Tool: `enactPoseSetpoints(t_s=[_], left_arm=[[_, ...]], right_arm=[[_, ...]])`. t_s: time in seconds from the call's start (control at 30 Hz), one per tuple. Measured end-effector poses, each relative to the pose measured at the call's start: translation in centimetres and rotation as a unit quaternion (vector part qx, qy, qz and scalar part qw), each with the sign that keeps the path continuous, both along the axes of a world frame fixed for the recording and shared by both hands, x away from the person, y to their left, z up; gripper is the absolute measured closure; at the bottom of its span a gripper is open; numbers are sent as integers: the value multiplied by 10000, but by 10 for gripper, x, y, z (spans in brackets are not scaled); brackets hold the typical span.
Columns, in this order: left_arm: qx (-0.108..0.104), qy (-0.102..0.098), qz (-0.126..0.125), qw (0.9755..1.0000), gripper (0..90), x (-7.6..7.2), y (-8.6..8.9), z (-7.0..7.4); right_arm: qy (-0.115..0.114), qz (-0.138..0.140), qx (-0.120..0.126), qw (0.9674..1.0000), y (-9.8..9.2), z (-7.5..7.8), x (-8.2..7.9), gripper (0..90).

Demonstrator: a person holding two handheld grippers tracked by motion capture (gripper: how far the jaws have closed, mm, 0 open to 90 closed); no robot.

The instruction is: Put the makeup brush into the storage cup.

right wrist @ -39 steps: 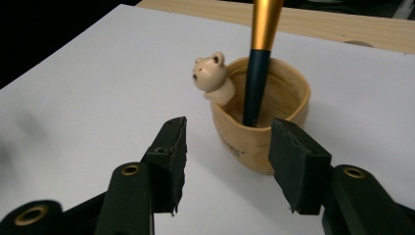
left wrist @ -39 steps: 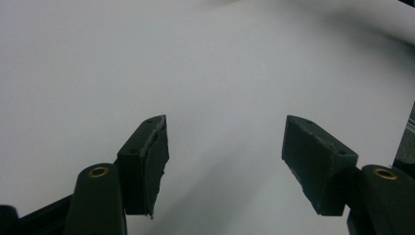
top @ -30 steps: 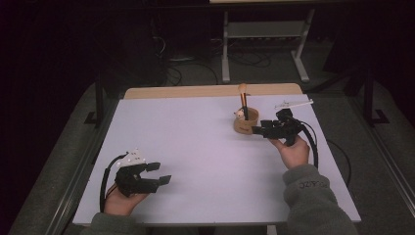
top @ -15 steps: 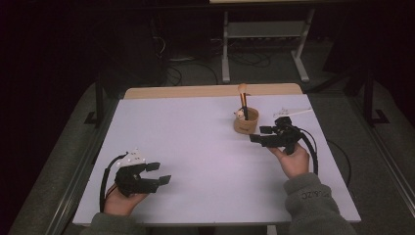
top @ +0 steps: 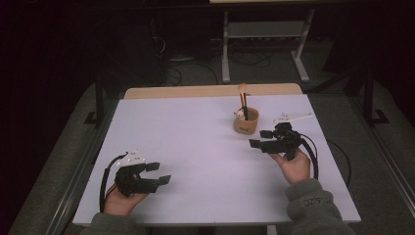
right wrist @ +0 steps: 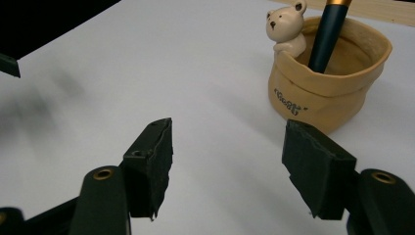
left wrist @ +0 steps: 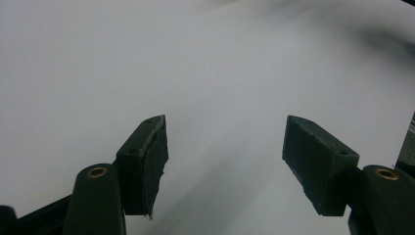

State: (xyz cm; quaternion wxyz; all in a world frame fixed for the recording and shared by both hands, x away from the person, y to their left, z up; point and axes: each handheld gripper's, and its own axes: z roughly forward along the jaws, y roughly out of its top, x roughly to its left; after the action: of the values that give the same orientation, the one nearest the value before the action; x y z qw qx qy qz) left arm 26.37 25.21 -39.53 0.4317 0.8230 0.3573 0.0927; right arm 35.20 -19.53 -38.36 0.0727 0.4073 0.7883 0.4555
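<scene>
White worktop [top: 195, 147] w/ makeup brush [right wrist: 325, 36] upright in soft, light bear pouch-pot [right wrist: 328, 85]: slim stiff handle best pinched; right tool [right wrist: 227, 166] just opened, spread, empty; left tool [left wrist: 225, 166] spread, empty.

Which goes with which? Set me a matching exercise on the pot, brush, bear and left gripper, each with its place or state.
1 pot
2 brush
3 bear
4 left gripper

A stands in the pot
B clings to the pot's rim
C tan, on the table's far right part
D jaws open and empty, near left

Pairs: 1-C, 2-A, 3-B, 4-D
</scene>
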Motion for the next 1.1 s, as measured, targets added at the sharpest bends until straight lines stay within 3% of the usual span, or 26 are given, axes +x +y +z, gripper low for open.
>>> enactPoseSetpoints(t_s=[0.2,1.1], left_arm=[[16,0,-3,10000,333,0,0,0],[-29,19,19,10000,329,2,1,-1]], right_arm=[[-127,71,-38,9999,2,1,-4,348],[-112,89,-38,9999,2,-3,-10,348]])
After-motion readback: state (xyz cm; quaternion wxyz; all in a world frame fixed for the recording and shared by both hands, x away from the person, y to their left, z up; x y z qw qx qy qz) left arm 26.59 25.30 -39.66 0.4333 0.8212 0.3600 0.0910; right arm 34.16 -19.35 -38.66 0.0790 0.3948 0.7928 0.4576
